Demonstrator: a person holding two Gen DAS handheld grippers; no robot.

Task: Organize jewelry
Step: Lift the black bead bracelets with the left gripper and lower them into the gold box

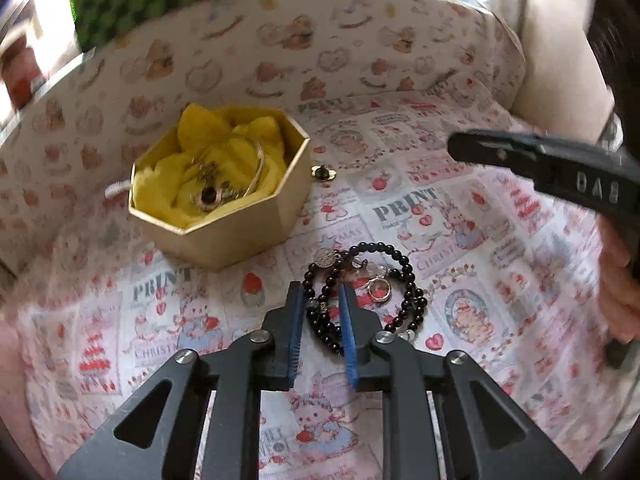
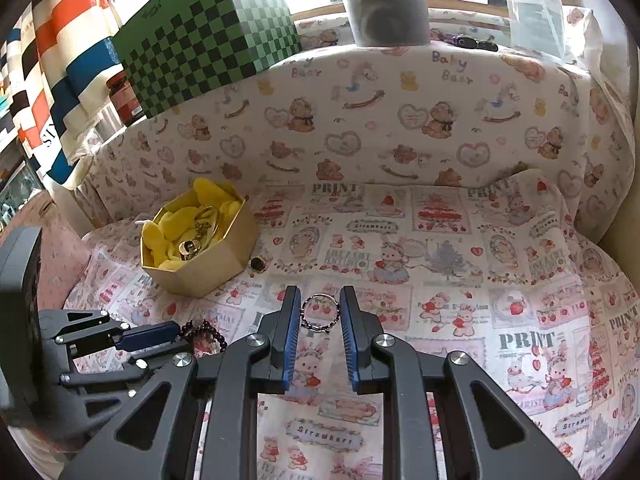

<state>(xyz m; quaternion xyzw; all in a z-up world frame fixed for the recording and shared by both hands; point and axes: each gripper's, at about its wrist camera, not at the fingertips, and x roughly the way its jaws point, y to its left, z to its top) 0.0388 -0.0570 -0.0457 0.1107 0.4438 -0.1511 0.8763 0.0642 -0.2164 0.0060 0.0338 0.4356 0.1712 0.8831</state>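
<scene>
A gold hexagonal box (image 1: 224, 236) (image 2: 200, 270) lined with yellow tissue holds gold rings and a bangle. A black bead bracelet (image 1: 408, 300) (image 2: 204, 330) lies in loops on the printed cloth with a silver ring (image 1: 379, 289) and a round charm (image 1: 326, 258). My left gripper (image 1: 322, 294) is open, its fingers either side of one bead loop. My right gripper (image 2: 320, 298) holds a small silver beaded ring (image 2: 319, 314) between its fingers, above the cloth. A small black and gold stud (image 1: 321, 172) (image 2: 257, 264) lies beside the box.
The printed cloth (image 2: 460, 280) covers the seat, with a bear-print backrest (image 2: 380, 120) behind. A green checkered box (image 2: 208, 40) and a grey cylinder (image 2: 386, 8) stand on top of the backrest. Striped fabric (image 2: 60, 60) hangs at the left.
</scene>
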